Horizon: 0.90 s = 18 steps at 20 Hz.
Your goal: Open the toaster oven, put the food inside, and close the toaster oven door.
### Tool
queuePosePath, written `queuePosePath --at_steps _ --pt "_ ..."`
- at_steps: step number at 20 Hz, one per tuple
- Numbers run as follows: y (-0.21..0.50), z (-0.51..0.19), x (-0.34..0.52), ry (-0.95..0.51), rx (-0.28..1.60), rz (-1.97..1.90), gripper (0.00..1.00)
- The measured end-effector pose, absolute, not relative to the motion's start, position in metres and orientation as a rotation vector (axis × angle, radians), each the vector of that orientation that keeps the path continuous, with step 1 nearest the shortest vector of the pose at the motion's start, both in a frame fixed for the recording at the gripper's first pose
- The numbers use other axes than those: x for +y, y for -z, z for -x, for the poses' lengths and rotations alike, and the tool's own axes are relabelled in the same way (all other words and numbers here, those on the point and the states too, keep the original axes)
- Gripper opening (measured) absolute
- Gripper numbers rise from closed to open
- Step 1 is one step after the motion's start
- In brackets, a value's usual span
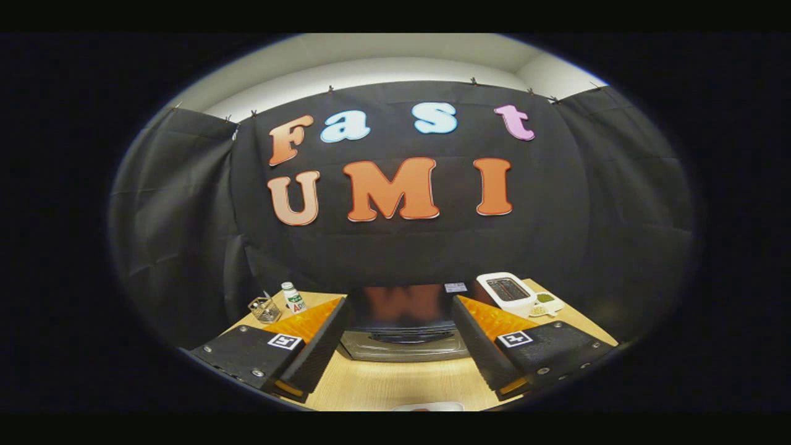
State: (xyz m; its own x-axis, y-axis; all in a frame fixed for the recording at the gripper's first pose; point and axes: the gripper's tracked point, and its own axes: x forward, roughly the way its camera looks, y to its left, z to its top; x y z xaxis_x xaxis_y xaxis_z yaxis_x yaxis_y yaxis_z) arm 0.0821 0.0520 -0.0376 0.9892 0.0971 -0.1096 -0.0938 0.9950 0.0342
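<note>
The task looks barely begun: the oven (401, 324) sits at 12 o'clock just ahead of the tongs (398, 346), door shut, nothing loaded. Opening, loading and closing are all left, by my reading. The tongs are spread wide and hold nothing; the oven shows between the fingers. It is a dark box with a glossy glass door and a silvery lower front with a handle. A toaster (507, 292) stands at 1 o'clock on the desk (383, 383); a bottle (293, 297) and glass (265, 309) at 10 o'clock.
</note>
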Motion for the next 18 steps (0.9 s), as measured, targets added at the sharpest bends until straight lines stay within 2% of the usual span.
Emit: queuePosePath --at_steps 10,18 --pt "0.112 -0.155 0.078 -0.151 0.297 0.040 0.99" --pt "0.178 -0.188 0.064 -0.112 0.460 0.065 0.99"
